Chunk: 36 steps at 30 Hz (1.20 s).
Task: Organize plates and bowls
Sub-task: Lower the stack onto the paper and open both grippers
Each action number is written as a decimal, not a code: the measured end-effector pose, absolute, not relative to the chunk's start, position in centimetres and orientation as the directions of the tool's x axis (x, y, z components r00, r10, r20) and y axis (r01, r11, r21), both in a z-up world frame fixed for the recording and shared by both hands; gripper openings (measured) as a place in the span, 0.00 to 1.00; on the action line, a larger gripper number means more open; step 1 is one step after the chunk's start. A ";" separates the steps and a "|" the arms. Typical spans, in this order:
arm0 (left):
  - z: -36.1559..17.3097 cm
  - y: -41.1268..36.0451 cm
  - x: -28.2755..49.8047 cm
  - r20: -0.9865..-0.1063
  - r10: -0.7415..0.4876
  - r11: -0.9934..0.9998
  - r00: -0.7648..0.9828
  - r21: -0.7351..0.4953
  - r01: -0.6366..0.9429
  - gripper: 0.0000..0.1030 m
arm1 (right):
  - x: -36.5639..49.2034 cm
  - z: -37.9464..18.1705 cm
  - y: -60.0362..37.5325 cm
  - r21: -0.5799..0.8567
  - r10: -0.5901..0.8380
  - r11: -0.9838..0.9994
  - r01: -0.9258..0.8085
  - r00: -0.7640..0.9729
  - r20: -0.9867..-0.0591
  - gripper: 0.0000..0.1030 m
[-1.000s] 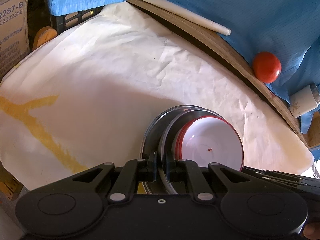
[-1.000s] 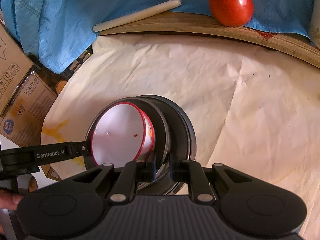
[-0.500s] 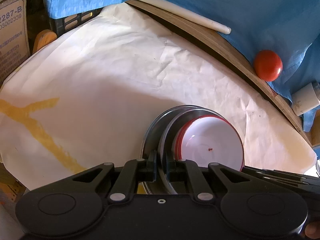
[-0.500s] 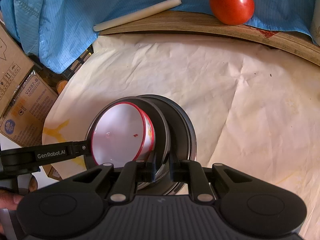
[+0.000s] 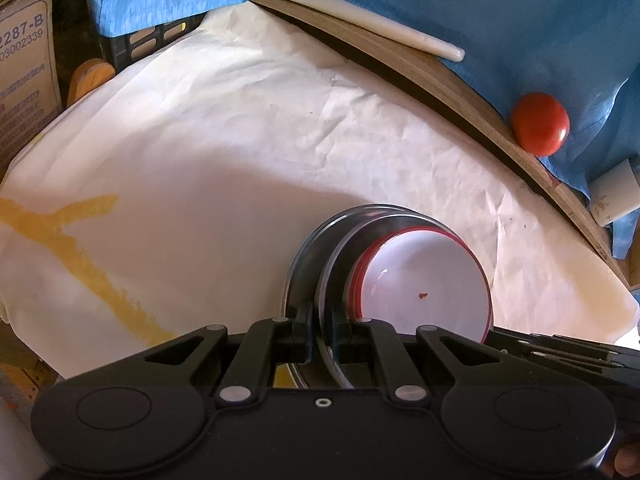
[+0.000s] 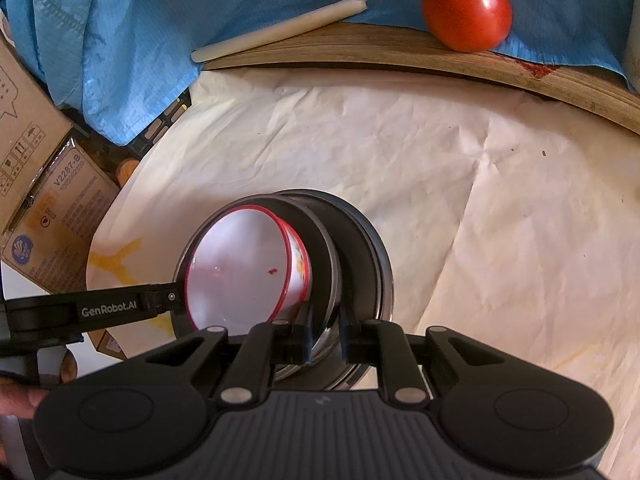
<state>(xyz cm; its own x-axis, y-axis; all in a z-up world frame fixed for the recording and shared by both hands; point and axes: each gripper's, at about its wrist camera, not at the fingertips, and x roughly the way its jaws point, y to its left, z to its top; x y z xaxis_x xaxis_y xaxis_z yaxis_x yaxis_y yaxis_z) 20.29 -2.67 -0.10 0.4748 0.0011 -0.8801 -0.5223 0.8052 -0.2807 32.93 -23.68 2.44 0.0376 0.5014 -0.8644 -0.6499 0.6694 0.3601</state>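
Note:
A stack of nested steel plates (image 5: 344,228) holds white bowls with red rims (image 5: 424,284) inside. The same stack shows in the right wrist view, steel plates (image 6: 356,248) around the red-rimmed bowl (image 6: 240,268). My left gripper (image 5: 323,332) is shut on the near rim of the inner steel plate. My right gripper (image 6: 325,336) is shut on the rim of the steel plate from the opposite side. The left gripper's finger (image 6: 120,308) reaches the stack from the left in the right wrist view. The stack is over the white paper (image 5: 200,140).
A red tomato (image 6: 466,10) and a white stick (image 6: 280,28) lie on blue cloth (image 6: 140,20) past a curved wooden board (image 6: 440,60). Cardboard boxes (image 6: 52,200) stand at the left. A white cup (image 5: 614,192) stands at far right. A yellow stain (image 5: 80,248) marks the paper.
Almost nothing differs. Both grippers stay shut on the stack; the view has shifted very slightly.

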 end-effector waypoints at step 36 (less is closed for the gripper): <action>1.3 -2.9 18.0 -0.858 0.153 0.777 0.491 -0.202 -0.597 0.66 | 32.6 3.3 -25.1 0.294 0.480 0.704 -0.647 0.128 -0.868 0.66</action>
